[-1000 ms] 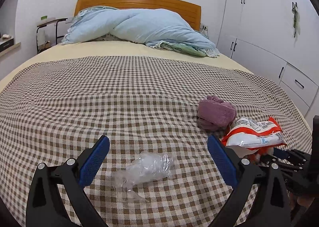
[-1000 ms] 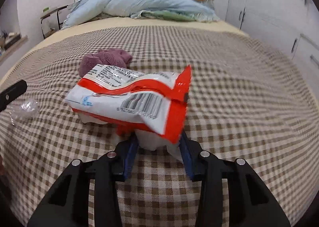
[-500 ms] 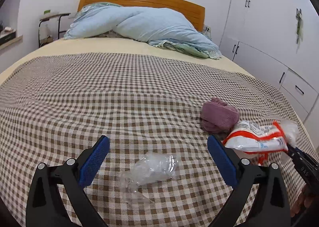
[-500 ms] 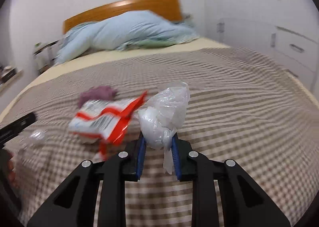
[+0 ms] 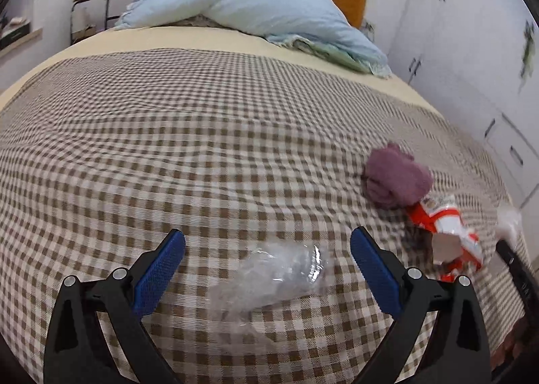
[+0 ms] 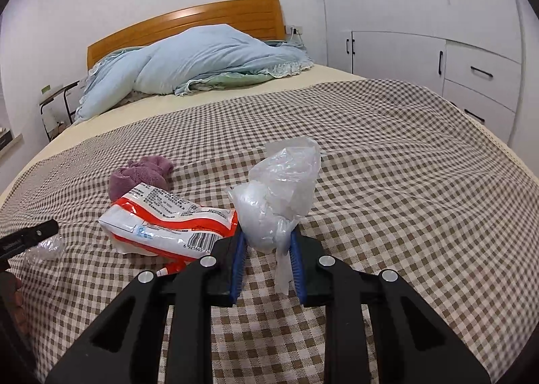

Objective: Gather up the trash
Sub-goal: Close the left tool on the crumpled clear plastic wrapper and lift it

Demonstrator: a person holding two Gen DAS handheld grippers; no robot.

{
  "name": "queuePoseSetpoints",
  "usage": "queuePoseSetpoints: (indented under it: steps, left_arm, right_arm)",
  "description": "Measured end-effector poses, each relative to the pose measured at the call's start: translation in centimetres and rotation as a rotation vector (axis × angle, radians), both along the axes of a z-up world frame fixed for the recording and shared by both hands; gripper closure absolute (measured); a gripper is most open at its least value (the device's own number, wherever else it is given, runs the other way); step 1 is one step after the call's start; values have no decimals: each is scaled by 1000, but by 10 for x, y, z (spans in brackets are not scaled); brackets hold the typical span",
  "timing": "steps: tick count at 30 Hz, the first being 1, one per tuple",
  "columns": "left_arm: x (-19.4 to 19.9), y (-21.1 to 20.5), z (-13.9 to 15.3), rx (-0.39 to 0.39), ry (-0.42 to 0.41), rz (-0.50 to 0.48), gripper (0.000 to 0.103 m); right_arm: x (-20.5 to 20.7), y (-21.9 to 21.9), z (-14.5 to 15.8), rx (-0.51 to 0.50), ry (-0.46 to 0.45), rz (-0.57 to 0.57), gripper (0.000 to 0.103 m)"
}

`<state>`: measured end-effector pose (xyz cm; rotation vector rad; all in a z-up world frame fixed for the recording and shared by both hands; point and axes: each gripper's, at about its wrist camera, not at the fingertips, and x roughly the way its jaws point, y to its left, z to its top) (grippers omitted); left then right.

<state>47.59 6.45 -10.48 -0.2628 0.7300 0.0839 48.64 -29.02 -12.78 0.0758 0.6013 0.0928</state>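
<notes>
**Ana:** Bedroom scene, folks: a wide bed under a brown checked blanket, a pale blue quilt heaped against the wooden headboard, and white cupboards along the wall.

**Ben:** And trash on that blanket! Look at the right gripper. Its blue pads have just been closing in, and now they sit narrow, pinching a crumpled clear plastic bag at its lower end. The bag stands up between the pads, a loose strip hanging down between them.

**Ana:** Lying just beside it, to the left in the right wrist view, is the red and white snack packet, flat on the blanket. A purple cloth is bunched up right behind the packet.

**Ben:** Over to the left gripper. Jaws spread wide, nothing gripped. A squashed clear plastic bottle lies on the blanket between the two blue pads, and neither pad is touching it.

**Ana:** From that side the purple cloth and the packet show off to the right, near the blanket's edge, with the held bag a blur at the far right.

**Ben:** And a bit of a hand shows at the left edge of the right wrist view.
</notes>
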Motion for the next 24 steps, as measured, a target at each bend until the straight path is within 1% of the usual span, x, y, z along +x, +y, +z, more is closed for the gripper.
queuePoseSetpoints:
  steps: [4, 6, 7, 9, 11, 14, 16, 18, 24]
  left_arm:
    - [3, -10, -3, 55, 25, -17, 8]
    - [3, -9, -5, 62, 39, -6, 22]
    - [3, -8, -5, 60, 46, -1, 35]
    - [4, -5, -8, 51, 63, 4, 48]
    - [3, -4, -9, 45, 65, 6, 51]
    - [0, -7, -8, 59, 63, -3, 55]
    - [-3, -10, -7, 68, 62, -10, 61]
    - [-7, -11, -6, 68, 51, -10, 63]
    - [-16, -14, 0, 75, 18, -21, 64]
  right_arm:
    - [0, 3, 0, -5, 0, 4, 79]
    - [-1, 3, 0, -8, 0, 7, 79]
    - [-1, 4, 0, -10, -1, 10, 79]
    - [-1, 5, 0, -15, -1, 12, 79]
    - [-1, 6, 0, -20, -3, 15, 79]
    - [-2, 8, 0, -28, -8, 20, 79]
    - [-2, 9, 0, -33, -10, 23, 79]
    - [-3, 10, 1, -37, -13, 24, 79]
    - [-4, 12, 2, -47, -25, 26, 79]
